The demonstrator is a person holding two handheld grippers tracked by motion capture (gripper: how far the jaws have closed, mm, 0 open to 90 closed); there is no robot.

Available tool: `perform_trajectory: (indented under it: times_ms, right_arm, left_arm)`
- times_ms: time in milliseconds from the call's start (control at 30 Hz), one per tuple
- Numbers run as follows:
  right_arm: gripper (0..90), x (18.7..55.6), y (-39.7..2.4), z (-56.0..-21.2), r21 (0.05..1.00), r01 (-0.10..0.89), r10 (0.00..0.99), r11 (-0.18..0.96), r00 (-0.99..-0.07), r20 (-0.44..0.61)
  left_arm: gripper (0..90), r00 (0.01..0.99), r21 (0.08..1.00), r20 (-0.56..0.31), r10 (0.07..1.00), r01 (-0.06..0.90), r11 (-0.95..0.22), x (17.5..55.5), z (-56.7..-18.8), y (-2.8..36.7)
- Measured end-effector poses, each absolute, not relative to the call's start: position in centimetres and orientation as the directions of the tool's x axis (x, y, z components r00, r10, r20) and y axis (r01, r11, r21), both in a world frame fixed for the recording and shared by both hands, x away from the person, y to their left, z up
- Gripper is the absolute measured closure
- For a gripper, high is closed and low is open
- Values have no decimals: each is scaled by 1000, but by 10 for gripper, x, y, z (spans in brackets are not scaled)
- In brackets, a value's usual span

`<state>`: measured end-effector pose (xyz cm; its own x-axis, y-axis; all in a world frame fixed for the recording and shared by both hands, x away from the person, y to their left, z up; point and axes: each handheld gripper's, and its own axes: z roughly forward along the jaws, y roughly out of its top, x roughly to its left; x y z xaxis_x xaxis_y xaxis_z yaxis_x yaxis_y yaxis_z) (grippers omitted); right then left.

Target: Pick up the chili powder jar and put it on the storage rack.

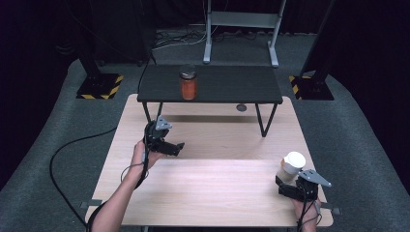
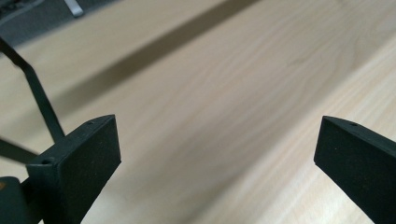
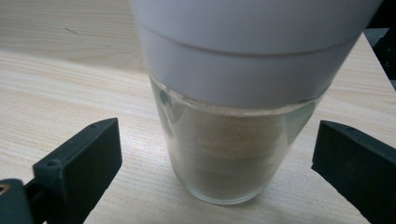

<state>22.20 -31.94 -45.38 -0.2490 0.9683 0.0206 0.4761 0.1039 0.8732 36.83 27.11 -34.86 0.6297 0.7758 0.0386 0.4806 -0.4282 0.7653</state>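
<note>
At the near right corner of the wooden bench (image 1: 212, 188) stands a glass jar with a white lid (image 1: 292, 166), upright, and the right tool (image 1: 285, 186) sits just in front of it, held by the person's right hand (image 1: 305, 209) at the bench's front edge; the right gripper view brings the jar (image 3: 236, 116) very close, between the two black jaws, which stand wide apart with a clear gap on each side of the glass, touching nothing; that view shows what the high view cannot: the lower glass wall is clear with a pale beige filling, and the base rests flat on the wood; the top of the lid is cut off by the upper frame there; the left tool (image 1: 178, 147) hangs over the left middle of the bench, gripped by the left hand (image 1: 145, 155), well apart from the jar; in the left gripper view its jaws are spread wide over bare wood grain, with a thin black leg (image 2: 39, 100) of the raised shelf at the left edge; the high view alone shows that black shelf (image 1: 227, 84) at the far side, carrying a second jar with orange contents (image 1: 188, 83); its label and lid detail are too small to make out
</note>
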Motion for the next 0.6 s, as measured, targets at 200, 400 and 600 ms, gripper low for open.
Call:
perform_trajectory:
  times_ms: [200, 400, 600]
  right_arm:
    - [4, 222, -319, -454, 872, 477, 969, 106, -248, 18]
    - [4, 222, -318, -453, 872, 478, 969, 108, -247, 15]
    - [4, 221, -317, -454, 873, 476, 970, 106, -242, 14]
  left_arm:
    - [2, 605, 768, 32, 796, 495, -406, 345, -387, 280]
    - [3, 576, 766, 1, 817, 525, -371, 328, -410, 296]
    - [3, 565, 751, -8, 825, 548, -368, 315, -424, 304]
